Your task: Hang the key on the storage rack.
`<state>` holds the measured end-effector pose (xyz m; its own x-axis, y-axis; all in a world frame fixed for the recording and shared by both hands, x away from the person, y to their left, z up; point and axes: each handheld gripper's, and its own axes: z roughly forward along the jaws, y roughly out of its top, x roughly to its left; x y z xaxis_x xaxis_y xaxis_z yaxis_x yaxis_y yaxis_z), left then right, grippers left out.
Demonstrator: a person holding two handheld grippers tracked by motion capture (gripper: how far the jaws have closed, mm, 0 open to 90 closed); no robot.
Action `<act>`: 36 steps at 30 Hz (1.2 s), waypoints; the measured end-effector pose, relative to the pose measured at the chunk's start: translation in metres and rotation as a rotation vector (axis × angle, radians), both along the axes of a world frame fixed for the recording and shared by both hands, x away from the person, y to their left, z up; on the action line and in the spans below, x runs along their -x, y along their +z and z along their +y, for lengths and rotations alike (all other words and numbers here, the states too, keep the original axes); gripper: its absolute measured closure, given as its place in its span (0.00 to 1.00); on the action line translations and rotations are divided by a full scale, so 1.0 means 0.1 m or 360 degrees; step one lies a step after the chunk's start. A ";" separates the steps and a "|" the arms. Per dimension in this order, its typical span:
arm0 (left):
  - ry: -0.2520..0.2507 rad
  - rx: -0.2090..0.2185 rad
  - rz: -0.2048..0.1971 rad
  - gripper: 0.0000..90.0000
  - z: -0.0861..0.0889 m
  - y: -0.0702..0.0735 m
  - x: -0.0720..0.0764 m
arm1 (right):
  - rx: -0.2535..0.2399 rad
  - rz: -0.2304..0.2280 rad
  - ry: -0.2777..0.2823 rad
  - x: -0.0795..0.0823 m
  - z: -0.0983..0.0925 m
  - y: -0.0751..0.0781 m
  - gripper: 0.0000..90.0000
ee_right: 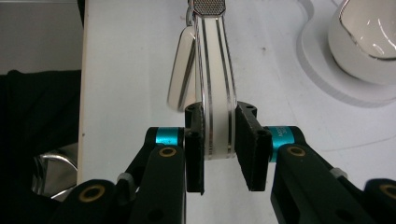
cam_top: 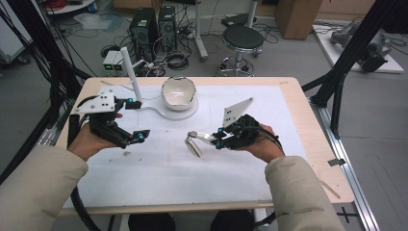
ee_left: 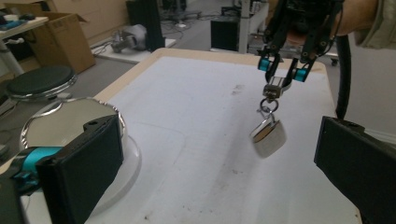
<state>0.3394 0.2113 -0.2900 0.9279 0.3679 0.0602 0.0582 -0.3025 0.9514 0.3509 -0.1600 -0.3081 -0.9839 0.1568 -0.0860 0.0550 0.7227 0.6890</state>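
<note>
The right tool (cam_top: 217,140) is clamped on a folding ladle's handle (ee_right: 215,84), held above the bench (cam_top: 298,125) near the bowl (cam_top: 178,94); the left tool (cam_top: 137,120), jaws wide and empty, should likely steady the dangling scoop (ee_left: 269,138).

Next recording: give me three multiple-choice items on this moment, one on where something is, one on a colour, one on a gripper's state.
1. Where is the bowl?
A. on a white stand at the table's far side
B. on the floor
C. in the left gripper

2. What colour is the mat?
A. red
B. white
C. black

3. What is the right gripper doing?
A. resting open on the mat
B. gripping the bowl
C. clamping a silver-edged white strip

Answers: 1 A, the high view shows it there. 2 B, plainly white. 3 C, jaws press the strip's sides.
</note>
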 end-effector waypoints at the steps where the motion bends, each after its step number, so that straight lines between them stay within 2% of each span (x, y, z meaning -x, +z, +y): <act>1: -0.0031 -0.0020 0.0003 0.02 -0.04 0.03 -0.02 | -0.0002 -0.0009 -0.0005 -0.01 0.01 0.02 0.83; 4: -0.0127 -0.0115 -0.0002 0.02 -0.18 0.10 -0.06 | 0.0000 -0.0016 -0.0004 -0.03 0.06 0.07 0.83; 6: -0.0190 -0.0153 0.0023 0.02 -0.29 0.12 -0.08 | -0.0002 -0.0011 -0.0001 -0.03 0.09 0.11 0.83; 9: -0.0285 -0.0270 0.0018 0.02 -0.47 0.15 -0.10 | 0.0003 -0.0024 0.0007 -0.03 0.13 0.14 0.83; 11: -0.0324 -0.0292 0.0021 0.02 -0.57 0.16 -0.11 | 0.0022 -0.0019 0.0012 -0.03 0.16 0.15 0.83; 13: -0.0346 -0.0331 0.0015 0.02 -0.65 0.17 -0.13 | 0.0027 -0.0020 0.0014 -0.03 0.19 0.15 0.83; 16: -0.0365 -0.0374 0.0040 0.02 -0.73 0.14 -0.14 | 0.0040 -0.0021 0.0023 -0.03 0.23 0.16 0.83; 18: -0.0373 -0.0430 0.0050 0.02 -0.78 0.10 -0.14 | 0.0054 -0.0010 0.0034 -0.02 0.27 0.15 0.83; 20: -0.0376 -0.0460 0.0061 0.02 -0.81 0.08 -0.15 | 0.0058 0.0010 0.0042 -0.03 0.30 0.14 0.83; 27: -0.0387 -0.0553 0.0113 0.03 -0.92 -0.02 -0.17 | 0.0072 0.0003 0.0094 -0.06 0.38 0.12 0.83; 31: -0.0425 -0.0604 0.0136 0.12 -0.95 -0.05 -0.19 | 0.0075 0.0012 0.0097 -0.06 0.40 0.11 0.83; 32: -0.0428 -0.0607 0.0134 0.20 -0.96 -0.06 -0.18 | 0.0084 0.0022 0.0095 -0.07 0.40 0.10 0.83; 36: -0.0441 -0.0622 0.0157 0.27 -0.98 -0.08 -0.19 | 0.0089 0.0019 0.0110 -0.09 0.42 0.09 0.83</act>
<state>0.3589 0.1130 -0.2984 0.9959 0.0740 0.0512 0.0095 -0.6526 0.7577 0.3595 -0.1179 -0.2996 -0.9932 0.0836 -0.0806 0.0117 0.7622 0.6472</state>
